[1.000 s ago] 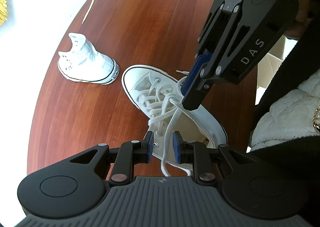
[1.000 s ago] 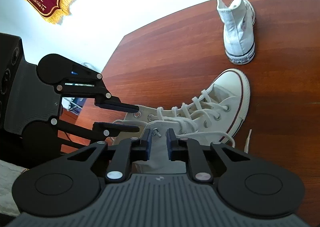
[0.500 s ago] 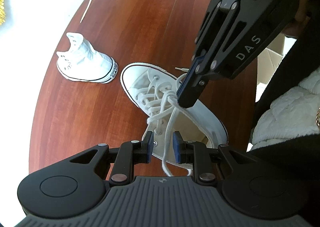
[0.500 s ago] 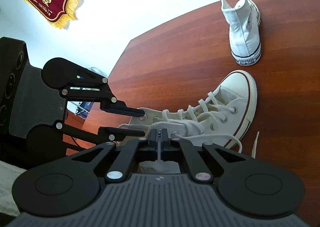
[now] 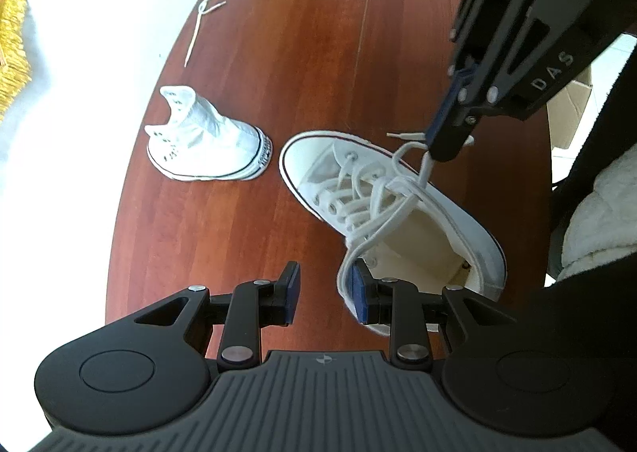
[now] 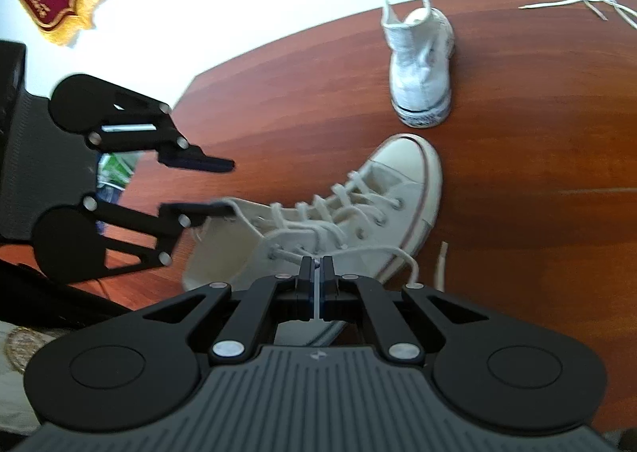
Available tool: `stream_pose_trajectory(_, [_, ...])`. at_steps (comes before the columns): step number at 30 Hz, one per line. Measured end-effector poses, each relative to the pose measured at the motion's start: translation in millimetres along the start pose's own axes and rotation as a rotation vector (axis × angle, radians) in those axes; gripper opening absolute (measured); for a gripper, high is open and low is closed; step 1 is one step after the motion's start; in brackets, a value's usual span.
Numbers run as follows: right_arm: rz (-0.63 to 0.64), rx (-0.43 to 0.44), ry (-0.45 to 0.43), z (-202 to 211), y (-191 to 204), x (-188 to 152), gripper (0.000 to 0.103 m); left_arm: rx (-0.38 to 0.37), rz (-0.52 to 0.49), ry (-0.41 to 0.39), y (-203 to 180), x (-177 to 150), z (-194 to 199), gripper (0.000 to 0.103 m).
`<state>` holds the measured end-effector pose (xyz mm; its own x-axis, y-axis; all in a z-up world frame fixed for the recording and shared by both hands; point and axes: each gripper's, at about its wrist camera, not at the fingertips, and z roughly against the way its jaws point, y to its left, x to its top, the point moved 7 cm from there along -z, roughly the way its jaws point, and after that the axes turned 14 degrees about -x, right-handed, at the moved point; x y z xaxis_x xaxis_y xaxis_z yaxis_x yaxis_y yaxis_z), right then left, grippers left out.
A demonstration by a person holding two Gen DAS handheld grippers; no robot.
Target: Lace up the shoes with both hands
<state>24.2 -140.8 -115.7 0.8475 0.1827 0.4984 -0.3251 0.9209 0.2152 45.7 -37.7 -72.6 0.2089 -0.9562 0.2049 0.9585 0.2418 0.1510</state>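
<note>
Right gripper (image 6: 317, 272) closed tight on white shoelace (image 5: 398, 209) of high-top sneaker (image 5: 450, 221); left gripper (image 5: 324, 290) wide open beside collar, holding nothing.

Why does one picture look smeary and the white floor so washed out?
Right wrist view: motion blur smears the left gripper and laced shoe. Left wrist view: sharper, but the small shoe glares white. Both: fisheye lenses bend the table edge and overexpose the background.

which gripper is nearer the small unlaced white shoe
Left. The left gripper hangs open over the table just short of the small shoe. The right gripper, shut on the lace, sits beyond the big sneaker.
</note>
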Motion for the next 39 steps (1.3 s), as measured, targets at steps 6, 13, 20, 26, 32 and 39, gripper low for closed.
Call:
stream_pose_trajectory(6, [-0.031,-0.115,0.035,-0.5,-12.6,-14.5,0.002,-0.004,-0.004,-0.016,3.8,0.0,1.7,0.031])
stream_pose_trajectory(13, [-0.067,-0.248,0.096,1.0,-36.3,-43.9,0.002,-0.022,0.008,-0.039,6.2,0.0,6.7,0.032])
stream_pose_trajectory(20, [-0.069,-0.325,0.141,4.1,-50.2,-63.4,0.002,-0.029,0.024,-0.049,7.4,-1.4,9.2,0.032])
stream_pose_trajectory(26, [-0.045,-0.356,0.177,3.3,-51.9,-73.1,0.003,-0.025,0.039,-0.056,6.5,-2.8,9.7,0.032])
stream_pose_trajectory(32, [-0.034,-0.341,0.194,5.3,-52.2,-78.9,0.002,-0.015,0.052,-0.064,3.7,-4.4,12.8,0.032])
stream_pose_trajectory(39, [0.007,-0.321,0.169,9.3,-44.4,-69.9,0.003,-0.026,0.080,-0.081,-2.0,-2.8,14.8,0.032])
